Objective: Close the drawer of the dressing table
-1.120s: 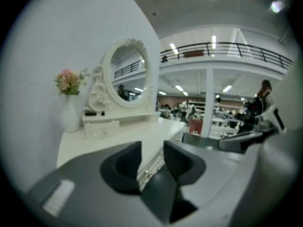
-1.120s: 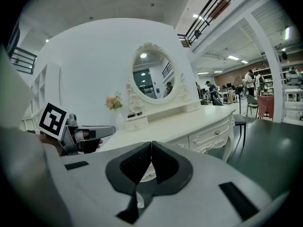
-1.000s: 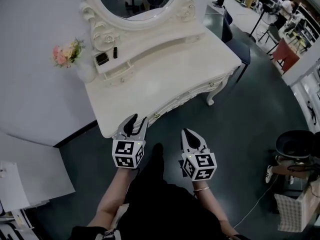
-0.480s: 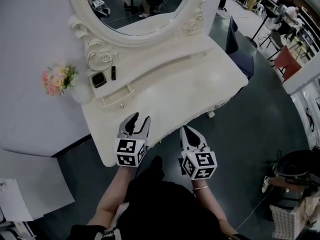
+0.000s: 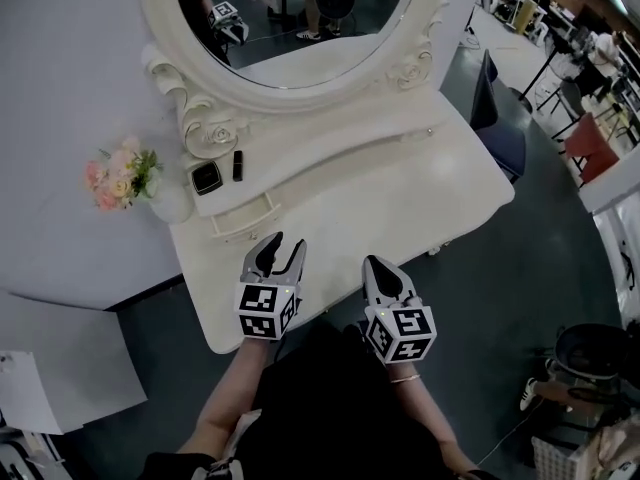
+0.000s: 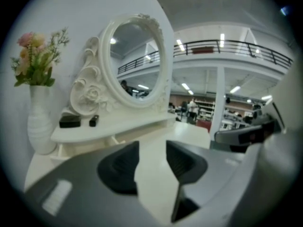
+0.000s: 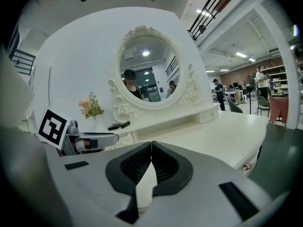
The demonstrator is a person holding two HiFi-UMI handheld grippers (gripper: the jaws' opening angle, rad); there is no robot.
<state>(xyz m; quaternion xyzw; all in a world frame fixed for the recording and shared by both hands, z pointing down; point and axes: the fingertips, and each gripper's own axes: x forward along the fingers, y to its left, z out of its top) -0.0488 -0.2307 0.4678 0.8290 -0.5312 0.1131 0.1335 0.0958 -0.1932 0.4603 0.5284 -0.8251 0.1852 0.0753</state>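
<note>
The white dressing table stands before me under its oval mirror. A small drawer under the raised shelf at the left stands slightly pulled out. My left gripper hovers over the table's front left part, just short of that drawer, open with nothing between its jaws. My right gripper is beside it over the front edge, shut on nothing. A knob of the front drawers shows in the right gripper view; from the head they are hidden under the top.
On the shelf lie a black compact and a lipstick. A vase of flowers stands at the table's left end. A dark chair is to the right, a white board on the floor at left.
Both grippers have come forward from in front of the table to above its front edge. The left jaws stand a little wider. The table's front face has slipped out of sight.
</note>
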